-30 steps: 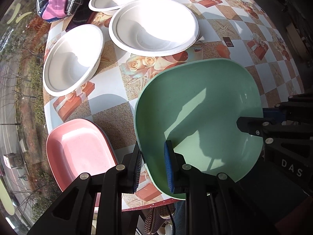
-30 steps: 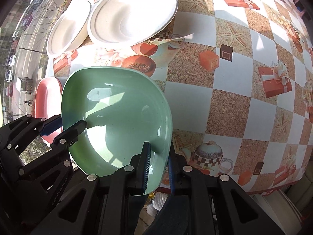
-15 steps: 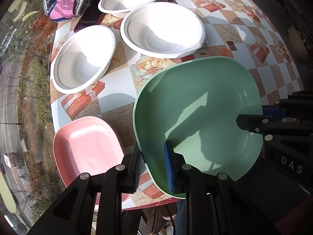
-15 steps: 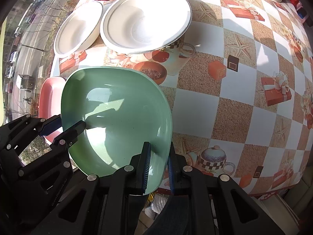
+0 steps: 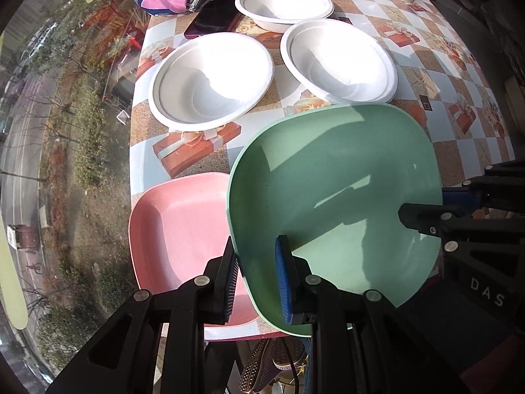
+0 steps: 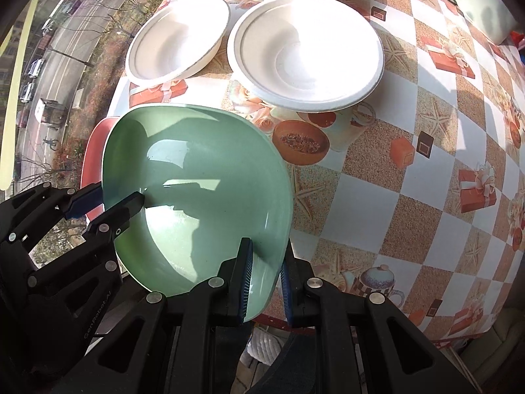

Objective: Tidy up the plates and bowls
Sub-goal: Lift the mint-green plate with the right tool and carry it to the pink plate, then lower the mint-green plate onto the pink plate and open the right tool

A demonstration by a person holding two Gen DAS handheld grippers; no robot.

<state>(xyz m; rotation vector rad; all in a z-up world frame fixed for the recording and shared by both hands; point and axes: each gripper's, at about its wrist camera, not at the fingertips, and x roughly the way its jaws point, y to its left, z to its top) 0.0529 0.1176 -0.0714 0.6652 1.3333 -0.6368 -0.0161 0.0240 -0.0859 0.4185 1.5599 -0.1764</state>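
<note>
**Green plate carried toward the pink one**

Since a second ago, I see the green plate [image 5: 331,197] shifted beside the pink plate [image 5: 183,229].

Left wrist: my left gripper [image 5: 256,275] pinches its rim above the table [image 5: 466,138].

Right wrist: my right gripper [image 6: 265,279] pinches the opposite rim.

Before me on the desk [image 5: 436,75]: three white paper bowls [image 5: 210,78] [image 5: 338,62] [image 5: 283,8], one green plate [image 5: 334,193], one pink plate [image 5: 183,229], one dark phone [image 5: 213,21], and my two claws [image 5: 256,279] [image 6: 264,279].
</note>
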